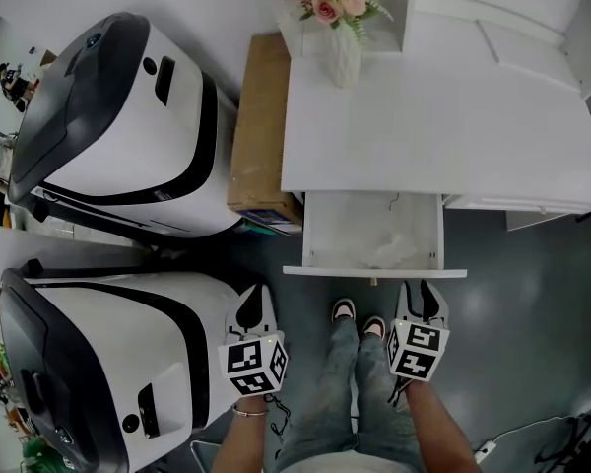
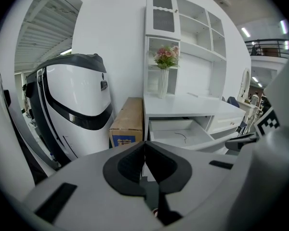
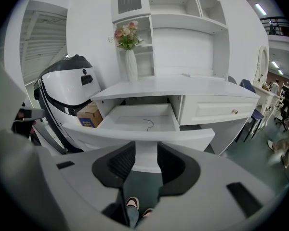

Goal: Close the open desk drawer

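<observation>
Head view, looking steeply down: open drawer (image 1: 374,271) drawn out from under the white worktop (image 1: 424,116), just ahead of both tongs and touching neither. Left tongs (image 1: 255,299) low and off to the left of the drawer's front, beside a white-and-black machine (image 1: 108,382). Right tongs (image 1: 421,296) just short of the front, near its right end. Shoes (image 1: 344,310) on the grey floor (image 1: 532,323) between the two tongs, close under the drawer.

Left gripper view: pads pressed together at the tips, gripping nothing; drawer (image 2: 176,131) up and to the right of them, well apart. Right gripper view: pads a narrow gap apart, holding nothing, aimed at the middle of the drawer (image 3: 144,134), near but not touching.

White all over, shallow, with a plain flat front, pulled far out. On its pale bottom, a thin dark curl (image 3: 148,124), too small to name.

Shown from the head only: both tongs and the drawer's whole outline together, plus the full length of the cardboard box (image 1: 259,126) against the worktop's left side. Shown clearly from the right tongs only: a shut drawer with a small knob (image 3: 234,112) just to the right, and shelves (image 3: 183,13) rising behind the vase of flowers (image 3: 130,57).
</observation>
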`<state>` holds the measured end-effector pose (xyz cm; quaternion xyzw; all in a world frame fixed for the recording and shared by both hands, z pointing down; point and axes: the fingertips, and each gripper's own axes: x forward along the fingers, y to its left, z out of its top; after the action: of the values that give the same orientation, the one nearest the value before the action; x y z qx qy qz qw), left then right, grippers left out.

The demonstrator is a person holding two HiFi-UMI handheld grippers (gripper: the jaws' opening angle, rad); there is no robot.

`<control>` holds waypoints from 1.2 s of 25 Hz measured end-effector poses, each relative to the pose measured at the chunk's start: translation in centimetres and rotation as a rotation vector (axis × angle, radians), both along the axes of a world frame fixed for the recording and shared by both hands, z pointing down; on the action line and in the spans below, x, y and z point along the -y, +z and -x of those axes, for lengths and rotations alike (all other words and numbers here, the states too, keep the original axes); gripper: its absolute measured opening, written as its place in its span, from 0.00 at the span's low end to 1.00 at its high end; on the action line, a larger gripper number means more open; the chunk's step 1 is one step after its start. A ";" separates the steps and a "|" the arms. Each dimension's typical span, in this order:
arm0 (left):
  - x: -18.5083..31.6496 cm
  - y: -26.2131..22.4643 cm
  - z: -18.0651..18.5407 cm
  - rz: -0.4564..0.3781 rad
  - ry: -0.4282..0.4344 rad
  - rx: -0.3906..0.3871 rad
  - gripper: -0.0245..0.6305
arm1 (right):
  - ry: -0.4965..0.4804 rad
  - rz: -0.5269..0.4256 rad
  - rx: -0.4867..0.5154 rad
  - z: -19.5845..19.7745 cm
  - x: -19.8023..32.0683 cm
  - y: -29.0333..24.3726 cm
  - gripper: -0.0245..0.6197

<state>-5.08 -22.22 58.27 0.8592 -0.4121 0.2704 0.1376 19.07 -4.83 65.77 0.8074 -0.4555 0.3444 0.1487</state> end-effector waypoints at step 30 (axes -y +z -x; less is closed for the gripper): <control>0.6 0.0 0.7 0.001 -0.038 0.003 0.07 | 0.040 -0.009 -0.014 -1.0 1.2 0.1 0.27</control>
<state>-5.75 -22.83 58.31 0.8506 -0.4284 0.2692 0.1429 20.03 -6.05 65.88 0.8193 -0.4397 0.3395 0.1416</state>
